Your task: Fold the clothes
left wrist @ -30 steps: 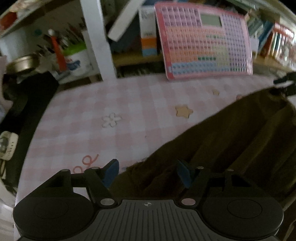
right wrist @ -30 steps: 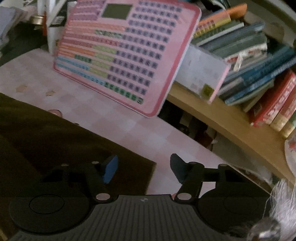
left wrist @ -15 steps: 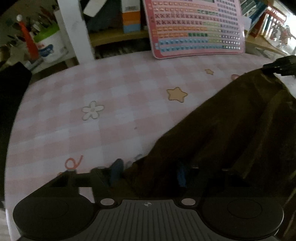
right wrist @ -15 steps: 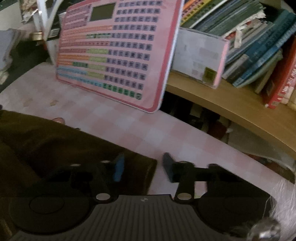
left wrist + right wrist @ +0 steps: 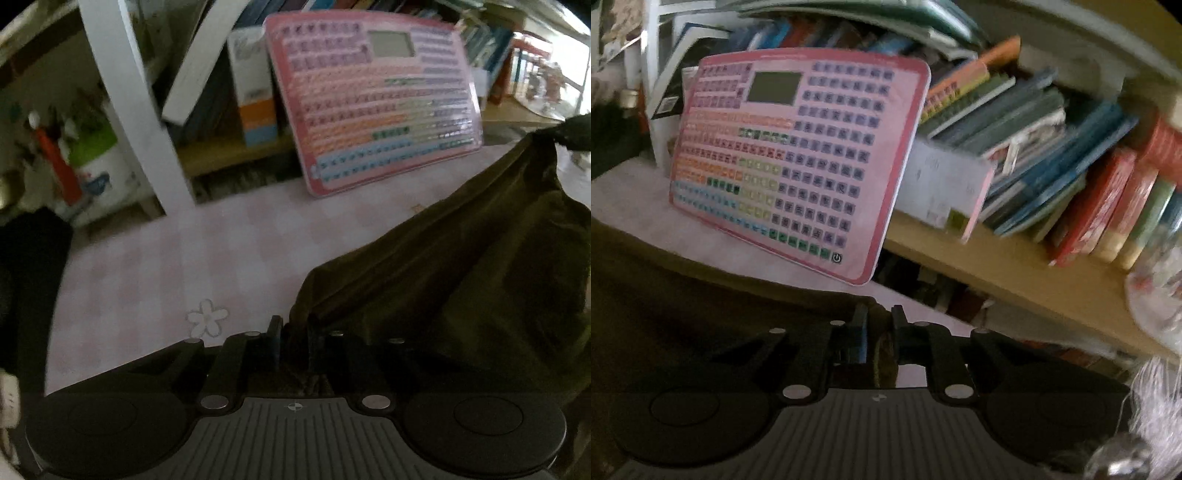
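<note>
You had both grippers pinched down tight on the dark olive-brown cloth garment [image 5: 461, 280]: your left gripper [image 5: 293, 332] clamped its near-left corner and your right gripper [image 5: 879, 325] clamped the far-right corner. The garment hung stretched between them, lifted over the pink checked tablecloth [image 5: 177, 266], near the pink plastic keyboard toy [image 5: 798, 158] leaning on the bookshelf.

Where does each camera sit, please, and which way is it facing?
Left wrist: rides the left hand-held gripper, looking across the pink checked table toward the shelves; its fingers pinch the dark garment.
Right wrist: rides the right hand-held gripper, facing the bookshelf; its fingers clamp the garment's corner.
Shared: the garment and pink keyboard toy.
</note>
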Demonstrator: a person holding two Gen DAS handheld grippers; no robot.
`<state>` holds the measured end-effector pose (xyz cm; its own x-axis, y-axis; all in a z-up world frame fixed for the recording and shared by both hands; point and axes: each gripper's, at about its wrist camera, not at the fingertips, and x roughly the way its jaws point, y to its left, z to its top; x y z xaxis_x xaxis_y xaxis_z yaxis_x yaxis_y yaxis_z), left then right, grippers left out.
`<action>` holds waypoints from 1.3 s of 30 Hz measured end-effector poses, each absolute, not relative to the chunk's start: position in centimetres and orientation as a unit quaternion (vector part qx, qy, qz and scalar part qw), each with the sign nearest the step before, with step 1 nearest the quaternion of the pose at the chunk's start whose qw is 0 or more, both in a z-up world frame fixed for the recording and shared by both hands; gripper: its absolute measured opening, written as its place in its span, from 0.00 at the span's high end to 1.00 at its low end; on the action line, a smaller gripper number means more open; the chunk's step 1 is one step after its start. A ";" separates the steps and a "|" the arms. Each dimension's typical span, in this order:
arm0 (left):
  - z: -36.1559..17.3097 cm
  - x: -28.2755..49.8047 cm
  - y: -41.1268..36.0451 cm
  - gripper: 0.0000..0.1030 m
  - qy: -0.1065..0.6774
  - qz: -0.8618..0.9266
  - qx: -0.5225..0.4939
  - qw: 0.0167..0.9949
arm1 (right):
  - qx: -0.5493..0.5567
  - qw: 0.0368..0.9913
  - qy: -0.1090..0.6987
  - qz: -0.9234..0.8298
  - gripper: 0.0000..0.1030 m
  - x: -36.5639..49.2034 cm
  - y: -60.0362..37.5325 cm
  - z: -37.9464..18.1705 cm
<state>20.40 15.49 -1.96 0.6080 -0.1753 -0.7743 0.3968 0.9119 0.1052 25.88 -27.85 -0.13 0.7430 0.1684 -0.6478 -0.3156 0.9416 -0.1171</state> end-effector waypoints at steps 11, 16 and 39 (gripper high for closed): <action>3.9 12.7 14.9 0.89 0.277 -0.225 0.174 0.918 | -0.075 0.969 0.225 0.065 0.89 11.4 -29.9 7.3; 5.0 7.3 15.3 0.89 0.245 -0.247 0.188 0.918 | -0.073 0.978 0.191 0.037 0.89 1.4 -29.5 8.4; -4.6 -4.9 27.8 0.43 0.388 -0.129 -0.459 0.789 | 0.460 0.808 0.353 -0.107 0.52 -20.2 -28.2 -3.8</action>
